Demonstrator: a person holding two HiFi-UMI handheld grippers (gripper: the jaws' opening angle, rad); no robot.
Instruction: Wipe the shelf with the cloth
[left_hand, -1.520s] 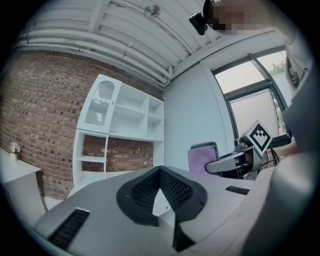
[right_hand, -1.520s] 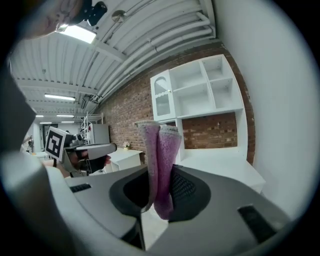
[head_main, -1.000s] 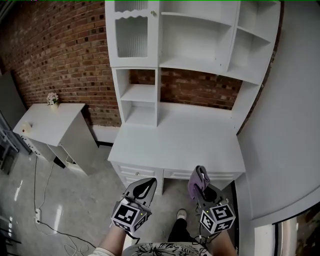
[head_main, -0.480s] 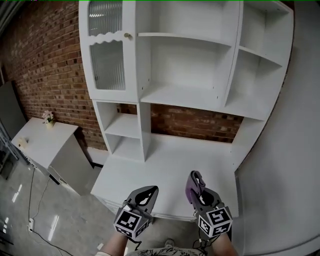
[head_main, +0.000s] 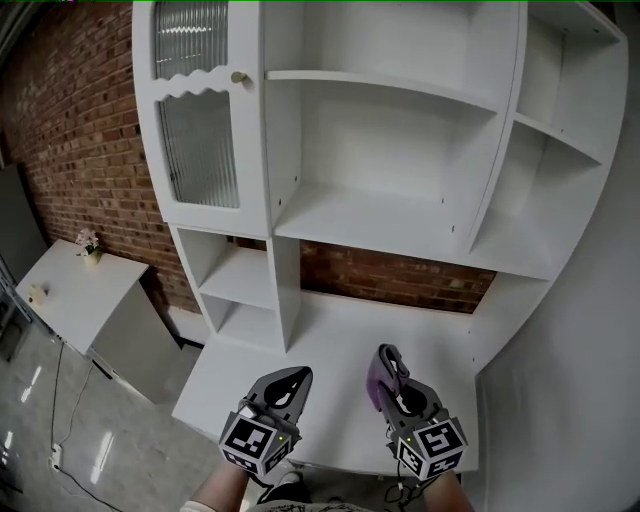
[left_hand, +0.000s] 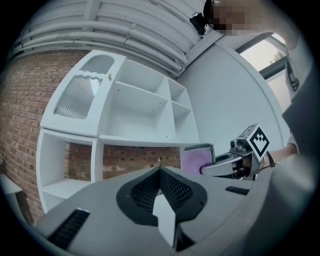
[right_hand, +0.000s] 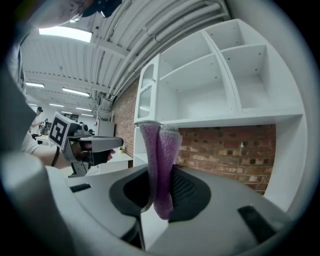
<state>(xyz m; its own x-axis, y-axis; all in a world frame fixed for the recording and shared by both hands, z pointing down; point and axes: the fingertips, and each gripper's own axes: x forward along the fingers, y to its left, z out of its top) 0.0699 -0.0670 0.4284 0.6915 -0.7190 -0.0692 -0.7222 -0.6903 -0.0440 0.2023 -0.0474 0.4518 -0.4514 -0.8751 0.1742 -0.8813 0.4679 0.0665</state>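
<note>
The right gripper (head_main: 391, 374) is clamped on the folded purple cloth (head_main: 378, 370), which stands upright out of its jaws above the near right part of the white desk top (head_main: 330, 335). The left gripper (head_main: 288, 384) hovers just to its left, jaws together with nothing between them. Both are well apart from the shelf unit (head_main: 300, 120).

Its wide middle shelf (head_main: 370, 215) is bare and open at the front, bounded by an upright panel on the left and a slanted divider on the right. A ribbed glass door (head_main: 198, 150) closes the left column. A plain wall (head_main: 570, 380) crowds the desk's right edge.

The unit's top is cut off by the frame, the grippers cover the desk's near edge, and the cloth's lower end is sunk between the jaws.
</note>
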